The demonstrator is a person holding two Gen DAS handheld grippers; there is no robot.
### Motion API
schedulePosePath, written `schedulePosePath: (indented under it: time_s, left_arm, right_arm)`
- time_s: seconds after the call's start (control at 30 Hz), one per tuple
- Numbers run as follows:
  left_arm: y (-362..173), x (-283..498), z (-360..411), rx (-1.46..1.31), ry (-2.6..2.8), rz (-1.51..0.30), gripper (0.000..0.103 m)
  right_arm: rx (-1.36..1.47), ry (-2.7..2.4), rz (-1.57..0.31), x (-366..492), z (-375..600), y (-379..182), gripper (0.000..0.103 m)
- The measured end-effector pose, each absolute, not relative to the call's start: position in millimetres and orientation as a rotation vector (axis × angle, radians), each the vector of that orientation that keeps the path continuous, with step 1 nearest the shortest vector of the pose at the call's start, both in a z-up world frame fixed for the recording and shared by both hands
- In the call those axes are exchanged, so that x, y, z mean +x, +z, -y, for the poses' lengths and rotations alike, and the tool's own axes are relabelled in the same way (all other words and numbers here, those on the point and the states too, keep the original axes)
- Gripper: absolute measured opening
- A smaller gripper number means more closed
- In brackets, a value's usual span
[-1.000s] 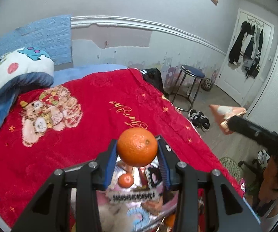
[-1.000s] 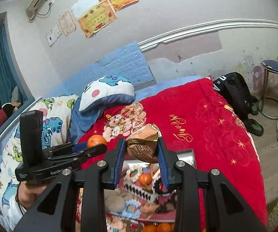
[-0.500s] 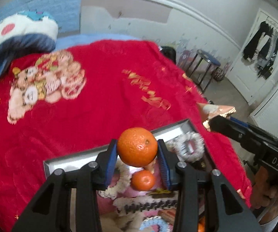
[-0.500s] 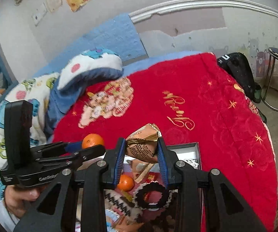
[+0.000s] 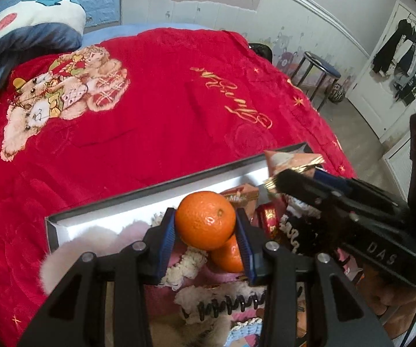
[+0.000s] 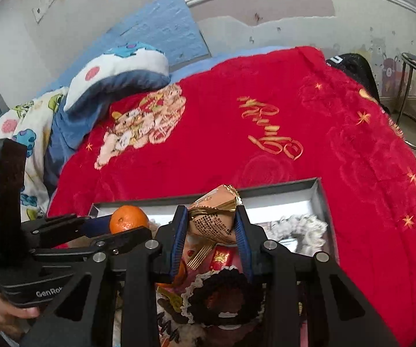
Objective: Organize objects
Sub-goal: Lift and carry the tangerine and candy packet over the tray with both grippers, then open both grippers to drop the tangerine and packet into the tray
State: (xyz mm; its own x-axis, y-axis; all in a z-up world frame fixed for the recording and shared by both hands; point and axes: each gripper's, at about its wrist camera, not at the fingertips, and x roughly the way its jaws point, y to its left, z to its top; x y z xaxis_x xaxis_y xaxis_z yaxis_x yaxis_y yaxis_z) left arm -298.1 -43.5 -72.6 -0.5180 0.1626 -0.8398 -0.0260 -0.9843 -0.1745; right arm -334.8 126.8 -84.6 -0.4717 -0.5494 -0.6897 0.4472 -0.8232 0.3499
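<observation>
Left gripper (image 5: pixel 206 238) clamping a tangerine (image 5: pixel 206 220) between narrowly parted pads, lower centre of its frame, hanging over the box (image 5: pixel 155 199) with a second tangerine (image 5: pixel 227 256) just beneath. Right gripper (image 6: pixel 211 238) pinching a tan snack packet (image 6: pixel 212 221) likewise, centre of its frame, above a black scrunchie (image 6: pixel 222 297). Looking like a carrying step, both loads over the crowded box. Next: probably needing a free gap before parting either pair. Beyond, red blanket (image 5: pixel 150 101) filling the upper frame.

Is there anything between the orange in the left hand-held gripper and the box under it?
Yes. A second round orange lies directly below the held orange fruit, on fluffy hair ties that fill the black-rimmed box.
</observation>
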Motion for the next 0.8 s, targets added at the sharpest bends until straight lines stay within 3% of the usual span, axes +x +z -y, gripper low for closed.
schedulePosePath:
  time_s: [0.8]
  left_arm:
    - [-91, -309, 46, -1.566, 2.627, 0.232, 0.039]
  right_arm:
    - [1.237, -2.292, 0.162, -345, -128, -105, 0.034]
